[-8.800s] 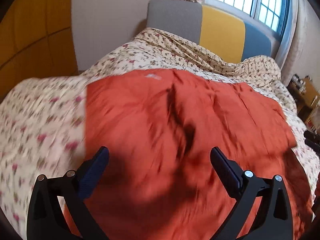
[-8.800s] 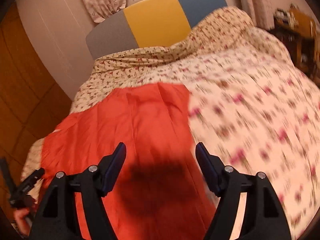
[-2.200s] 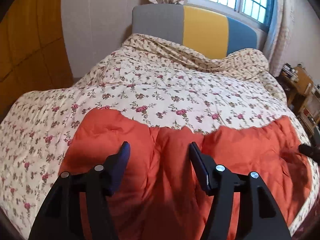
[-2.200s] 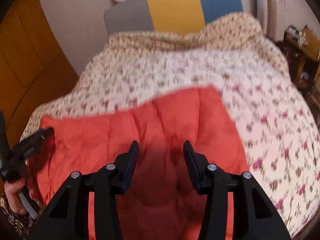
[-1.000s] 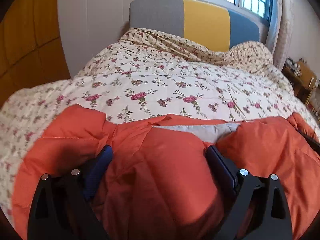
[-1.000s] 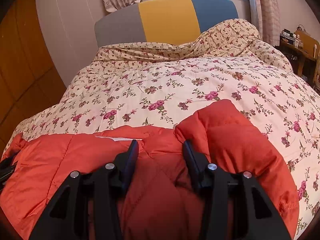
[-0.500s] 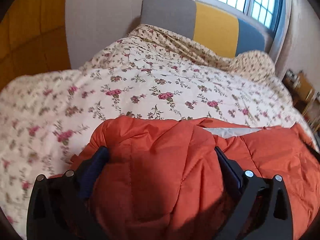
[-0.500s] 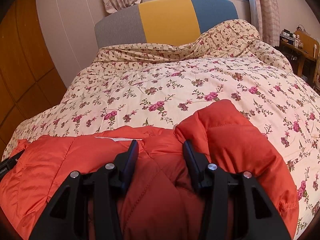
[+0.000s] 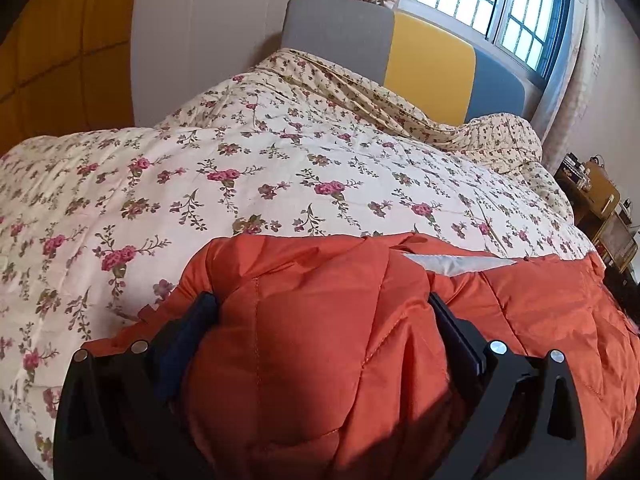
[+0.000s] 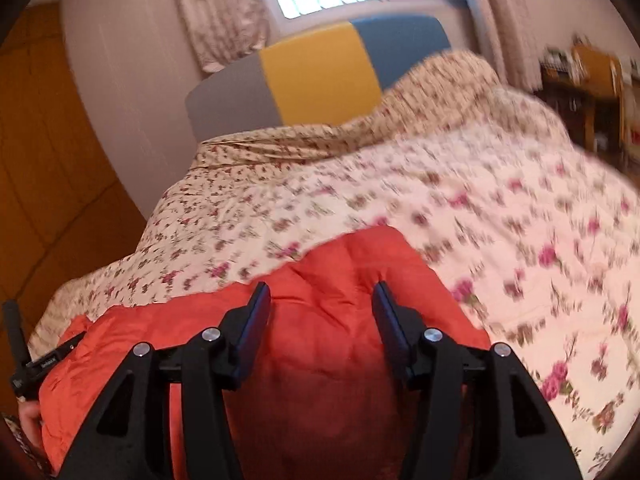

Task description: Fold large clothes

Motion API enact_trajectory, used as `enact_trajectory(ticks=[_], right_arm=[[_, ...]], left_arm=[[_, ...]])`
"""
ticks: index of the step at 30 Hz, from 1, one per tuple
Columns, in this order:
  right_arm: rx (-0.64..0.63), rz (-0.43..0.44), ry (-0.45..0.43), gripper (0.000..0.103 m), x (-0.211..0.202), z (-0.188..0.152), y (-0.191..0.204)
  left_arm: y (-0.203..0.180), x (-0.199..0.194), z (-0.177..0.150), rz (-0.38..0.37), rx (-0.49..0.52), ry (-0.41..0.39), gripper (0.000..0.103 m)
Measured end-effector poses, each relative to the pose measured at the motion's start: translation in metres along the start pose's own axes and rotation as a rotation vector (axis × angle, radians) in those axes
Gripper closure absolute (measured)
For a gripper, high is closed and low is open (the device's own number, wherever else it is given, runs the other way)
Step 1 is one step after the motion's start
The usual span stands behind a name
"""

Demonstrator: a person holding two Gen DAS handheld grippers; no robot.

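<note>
Left gripper [image 9: 320, 320]: jaws spread wide around a puffed fold of the orange jacket [image 9: 540, 312], apparently released.
Jacket: folded bundle on the floral bed [image 9: 280, 168].
Right gripper [image 10: 320, 312]: jaws just widening, fabric between, unpressed.
Next: regrasp for another fold.

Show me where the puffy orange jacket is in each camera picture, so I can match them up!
Left wrist view: the orange jacket fills the bottom middle and right, bulging between the left gripper fingers.
Right wrist view: the orange jacket sits bottom left to middle, under the right gripper.
Shared landmark: the grey, yellow and blue headboard at the far end of the flowery quilt.
</note>
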State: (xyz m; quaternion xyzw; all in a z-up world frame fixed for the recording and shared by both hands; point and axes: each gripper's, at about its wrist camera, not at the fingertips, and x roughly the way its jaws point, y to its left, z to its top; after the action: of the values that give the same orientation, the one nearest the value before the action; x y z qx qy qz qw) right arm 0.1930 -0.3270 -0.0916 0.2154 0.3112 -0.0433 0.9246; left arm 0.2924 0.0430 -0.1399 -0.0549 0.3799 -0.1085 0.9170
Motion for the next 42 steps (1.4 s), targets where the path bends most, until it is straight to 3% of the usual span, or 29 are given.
enact_trajectory(ticks=[4,10,13,18,24,27,32,35,38,42], right_arm=[[0.124,0.019,0.044,0.050,0.024,-0.005,-0.027],[0.075,-0.069,0.090,0.047,0.025,-0.001,-0.018],[0.042,-0.099,0.080,0.040,0.000,-0.002,-0.001],[-0.053,-0.007,0.042,0.040,-0.054,-0.023,0.038],[-0.129,0.046,0.076,0.042,-0.097,-0.077,0.078],[-0.145,0.058,0.085,0.051,-0.112,-0.100,0.093],[-0.238,0.140,0.043,0.080,-0.135,-0.131,0.124],[-0.271,0.161,0.052,0.088,-0.133,-0.143,0.136],[-0.270,0.180,0.080,0.091,-0.127,-0.149,0.142],[-0.287,0.161,0.126,0.092,-0.114,-0.156,0.146]], left_arm=[[-0.002,-0.001,0.000,0.005,0.005,-0.003,0.003],[-0.010,-0.008,0.001,0.065,0.030,0.013,0.003],[-0.016,-0.029,-0.002,0.099,0.033,0.007,0.003],[-0.009,-0.093,-0.034,0.030,-0.102,-0.106,0.003],[0.007,-0.146,-0.088,0.030,-0.242,-0.160,0.003],[0.011,-0.163,-0.109,0.017,-0.275,-0.162,0.003],[0.018,-0.184,-0.141,0.037,-0.322,-0.187,0.003],[0.022,-0.182,-0.154,0.026,-0.357,-0.160,0.005],[0.023,-0.178,-0.161,-0.005,-0.382,-0.125,0.020],[0.022,-0.171,-0.164,-0.057,-0.408,-0.109,0.020]])
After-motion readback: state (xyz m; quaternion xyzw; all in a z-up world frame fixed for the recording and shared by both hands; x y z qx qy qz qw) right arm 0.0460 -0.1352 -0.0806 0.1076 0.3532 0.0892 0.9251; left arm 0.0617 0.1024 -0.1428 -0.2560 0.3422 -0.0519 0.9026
